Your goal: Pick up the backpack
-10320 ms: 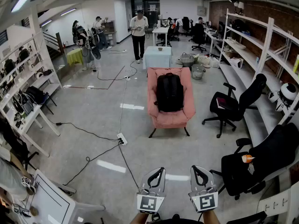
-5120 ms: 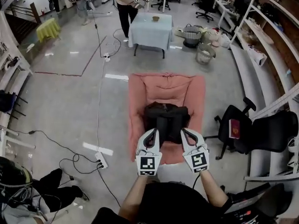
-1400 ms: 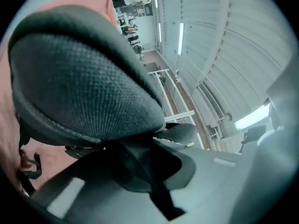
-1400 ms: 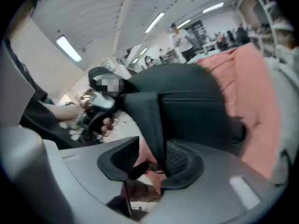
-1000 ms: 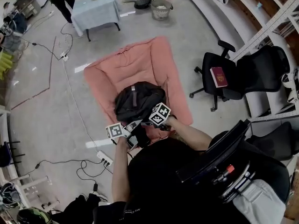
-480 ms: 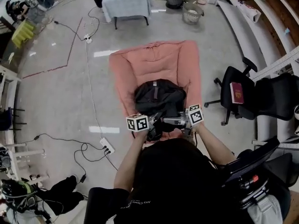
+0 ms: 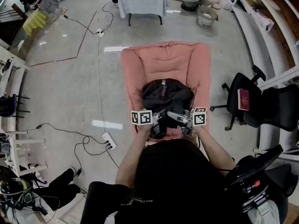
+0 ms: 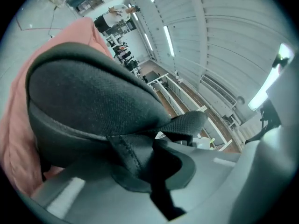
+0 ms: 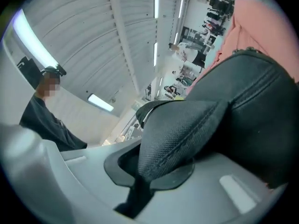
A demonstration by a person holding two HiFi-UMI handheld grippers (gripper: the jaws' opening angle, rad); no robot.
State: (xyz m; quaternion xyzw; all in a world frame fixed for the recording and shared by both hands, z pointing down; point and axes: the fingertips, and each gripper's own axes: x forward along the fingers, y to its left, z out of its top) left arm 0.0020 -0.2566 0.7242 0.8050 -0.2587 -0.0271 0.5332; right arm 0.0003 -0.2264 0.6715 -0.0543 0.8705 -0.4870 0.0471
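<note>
On the pink armchair (image 7: 163,62) seat, black backpack (image 7: 166,94) toward the armchair's front edge, left gripper (image 8: 154,171) clamped tight on its strap (image 8: 126,153), right gripper (image 9: 140,171) alongside, jaws just closing, pinching a second strap (image 9: 177,134).

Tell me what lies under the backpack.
The pink armchair lies under the black backpack. Its seat cushion is mostly covered there, so anything lying between them cannot be seen.

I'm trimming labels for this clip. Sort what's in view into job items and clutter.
Job:
backpack
left gripper, shut on one strap
right gripper, jaws just closing on another strap
pink armchair beneath the backpack

Lying about:
office chair
red book on it
covered table
power strip
baskets
</note>
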